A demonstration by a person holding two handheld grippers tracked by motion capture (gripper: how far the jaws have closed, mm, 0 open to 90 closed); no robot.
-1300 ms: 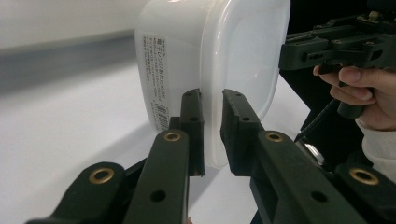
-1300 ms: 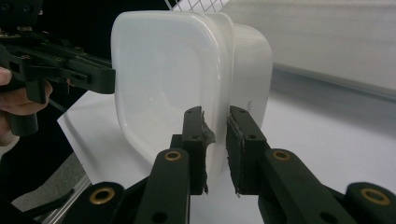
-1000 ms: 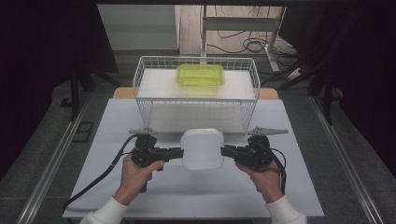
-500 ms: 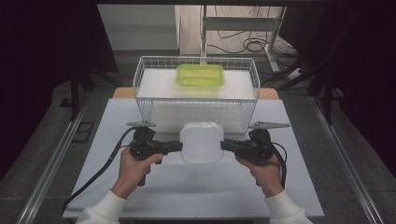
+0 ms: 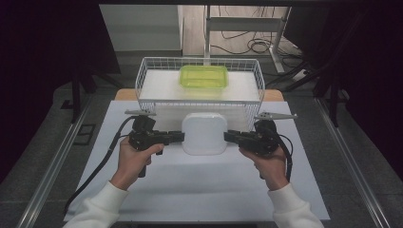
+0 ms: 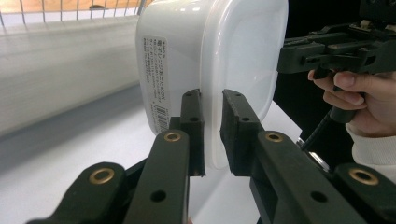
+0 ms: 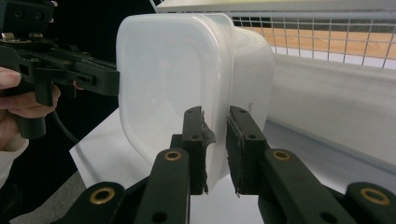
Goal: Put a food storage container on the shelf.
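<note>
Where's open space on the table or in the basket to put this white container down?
Free: the white table between the hands, and the wire basket's floor left and right of the green tray. Crowded: the strip beside the basket's front wall, where both claws grip the white container.

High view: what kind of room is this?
Probably a lab or workshop. A white-topped work table stands among dark curtains, loose cables lie on the floor, and a metal stand is behind.

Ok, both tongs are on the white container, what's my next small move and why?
Probably lift it a little higher and forward: the white container is clamped at its rim by left tongs and right tongs, just short of the wire basket.
</note>
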